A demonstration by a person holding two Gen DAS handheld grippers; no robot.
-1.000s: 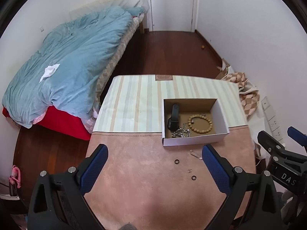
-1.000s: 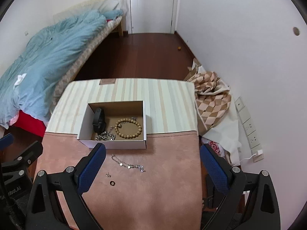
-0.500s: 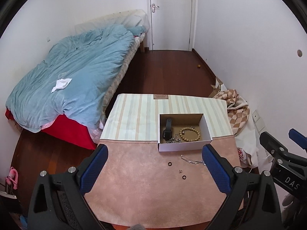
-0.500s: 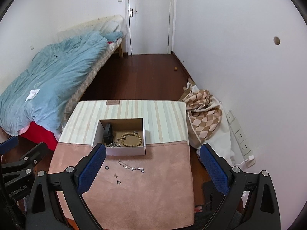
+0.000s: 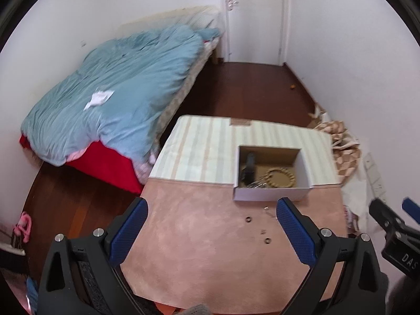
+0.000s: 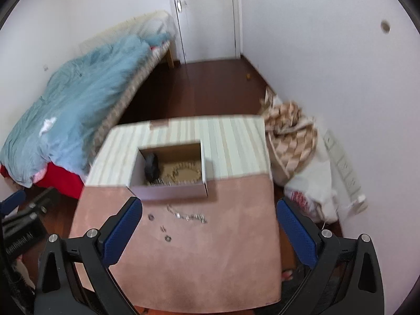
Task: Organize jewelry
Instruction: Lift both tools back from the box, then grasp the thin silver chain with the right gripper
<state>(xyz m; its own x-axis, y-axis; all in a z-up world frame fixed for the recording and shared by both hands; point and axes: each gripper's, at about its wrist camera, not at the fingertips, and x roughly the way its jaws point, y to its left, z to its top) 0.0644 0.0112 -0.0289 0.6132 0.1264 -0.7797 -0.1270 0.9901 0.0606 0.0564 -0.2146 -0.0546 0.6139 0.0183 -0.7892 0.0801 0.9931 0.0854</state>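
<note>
home bedroom: bed with rumpled blue duvet along left wall, white door at far end, dark wood floor, wall sockets on right, small cloth-covered desk in the middle

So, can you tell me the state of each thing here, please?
box: open, no lid
bead bracelet: inside box
chain bracelet: loose on table
two dark rings: loose on table
left gripper: open, empty
right gripper: open, empty
door: closed
</note>
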